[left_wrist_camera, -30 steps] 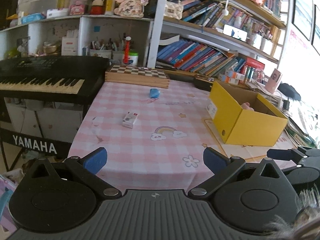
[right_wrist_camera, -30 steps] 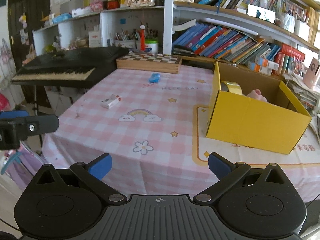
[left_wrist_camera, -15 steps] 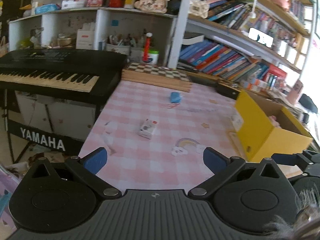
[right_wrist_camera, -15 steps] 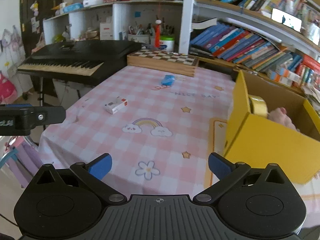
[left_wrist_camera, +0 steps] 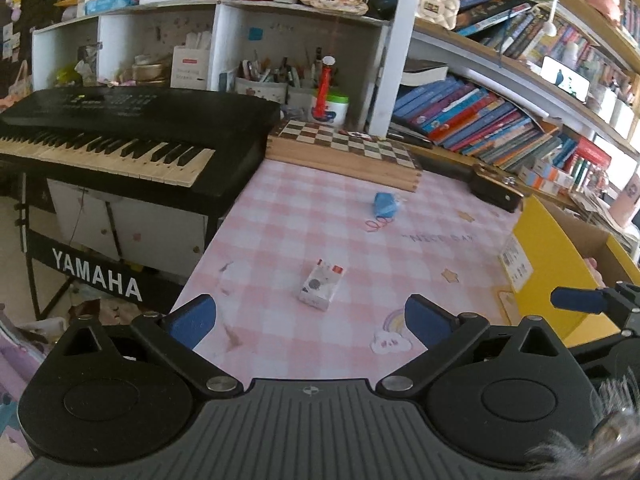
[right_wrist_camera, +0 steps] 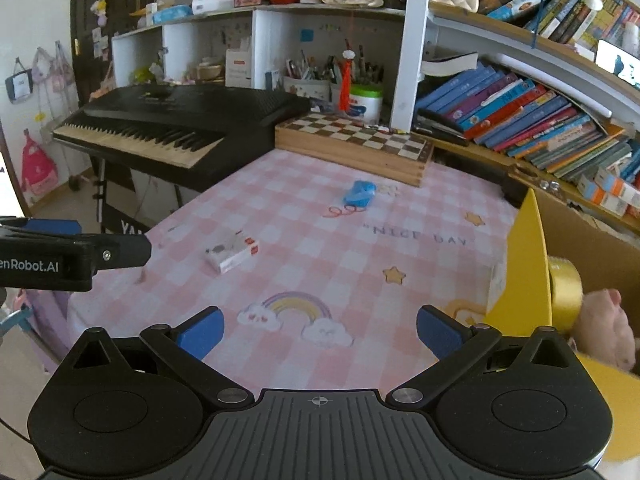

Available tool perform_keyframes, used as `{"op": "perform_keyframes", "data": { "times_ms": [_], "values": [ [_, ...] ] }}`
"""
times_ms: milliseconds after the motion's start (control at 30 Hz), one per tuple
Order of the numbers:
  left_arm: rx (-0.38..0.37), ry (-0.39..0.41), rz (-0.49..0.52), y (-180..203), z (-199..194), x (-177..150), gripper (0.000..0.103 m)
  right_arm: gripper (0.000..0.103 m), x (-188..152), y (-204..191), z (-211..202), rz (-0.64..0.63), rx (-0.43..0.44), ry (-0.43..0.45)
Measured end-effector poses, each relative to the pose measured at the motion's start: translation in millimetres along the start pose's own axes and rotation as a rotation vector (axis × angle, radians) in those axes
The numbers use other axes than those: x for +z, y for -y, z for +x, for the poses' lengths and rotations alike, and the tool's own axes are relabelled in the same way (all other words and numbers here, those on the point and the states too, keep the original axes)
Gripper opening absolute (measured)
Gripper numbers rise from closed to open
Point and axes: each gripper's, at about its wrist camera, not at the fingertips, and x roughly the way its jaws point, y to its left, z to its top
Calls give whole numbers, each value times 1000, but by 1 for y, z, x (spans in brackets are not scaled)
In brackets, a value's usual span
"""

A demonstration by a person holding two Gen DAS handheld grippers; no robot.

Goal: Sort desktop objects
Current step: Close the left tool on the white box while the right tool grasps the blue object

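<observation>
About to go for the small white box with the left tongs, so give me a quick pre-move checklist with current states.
1. Left tongs open, empty: ok.
2. Small white box lies flat just ahead of them, nothing touching it: ok.
3. Right tongs open, empty, apart from the box: ok.
4. Yellow box open-topped, room beside the tape roll: ok.
5. Blue object lies farther back, out of the path: ok.
6. Box weight: cannot tell.

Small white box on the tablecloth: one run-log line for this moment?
left hand-held gripper open, empty | right hand-held gripper open, empty | small white box untouched | yellow box holds tape roll
</observation>
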Motion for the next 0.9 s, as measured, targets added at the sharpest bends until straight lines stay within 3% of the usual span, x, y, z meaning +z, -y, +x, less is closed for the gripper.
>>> {"op": "perform_keyframes", "data": {
  "times_ms": [267,333,467,700,900],
  "values": [
    [49,0,7,4,30,11,96,102,29,24,25,37,-16,72],
    [43,-19,11,7,43,11,87,102,36,31,34,51,-6,71],
    [23,-56,42,16,70,11,83,102,49,39,50,75,5,70],
    [29,-112,98,29,120,12,52,99,68,44,93,128,33,31],
    [62,-137,139,33,140,12,48,99,82,47,124,120,47,13]
  ]
}}
